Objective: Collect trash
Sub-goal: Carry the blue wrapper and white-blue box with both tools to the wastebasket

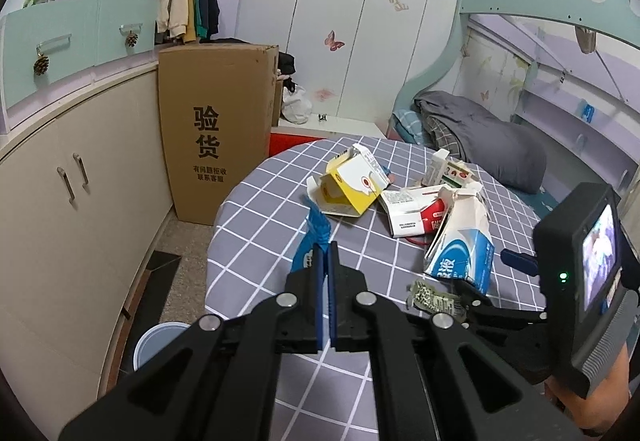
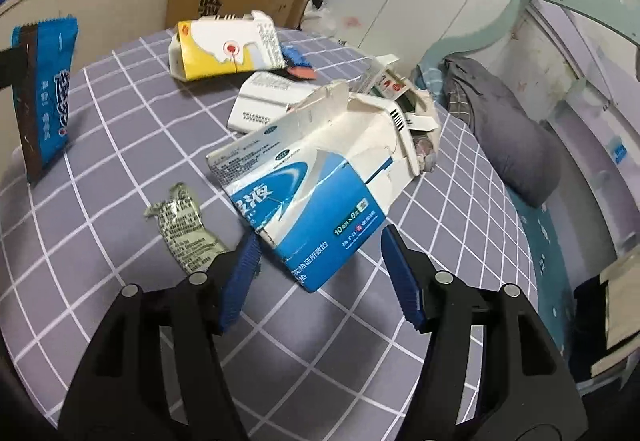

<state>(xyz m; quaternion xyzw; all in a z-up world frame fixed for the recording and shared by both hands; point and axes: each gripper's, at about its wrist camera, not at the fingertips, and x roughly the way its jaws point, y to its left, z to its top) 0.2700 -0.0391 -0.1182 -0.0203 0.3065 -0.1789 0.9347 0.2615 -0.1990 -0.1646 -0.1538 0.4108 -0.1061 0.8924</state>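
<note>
Left gripper [image 1: 328, 247]: blue pads pressed together, pinching the edge of a flat blue foil snack wrapper [image 1: 309, 241]. The wrapper hangs from the tips, lifted clear of the grey cloth-covered table with its white grid lines [image 1: 260, 201].

Right gripper [image 2: 320, 241]: jaws stand wide apart, straddling the near corner of a torn blue-and-white cardboard medicine box [image 2: 312, 197]. The left pad sits just beside the box's lower edge; the right pad is apart from it. No grip on the box that I can see; it lies on the table, open end pointing away from the tips.

Just left of the right gripper's left finger: a crumpled silvery-green foil sachet [image 2: 186, 229], flat on the cloth.

Beyond the blue box, further from the tips: a white box with a red patch [image 1: 412, 215], then a yellow-and-white opened carton [image 2: 228, 51] well ahead and to the left. A small white-and-green carton [image 1: 448, 171] stands at the far edge of the table.

Past the left gripper, off the table edge: a tall brown corrugated cardboard box with black printed characters [image 1: 216, 129], standing against cream cupboards [image 1: 80, 181]. Below the left gripper, a pale blue round bin rim [image 1: 160, 341] on the floor.
</note>
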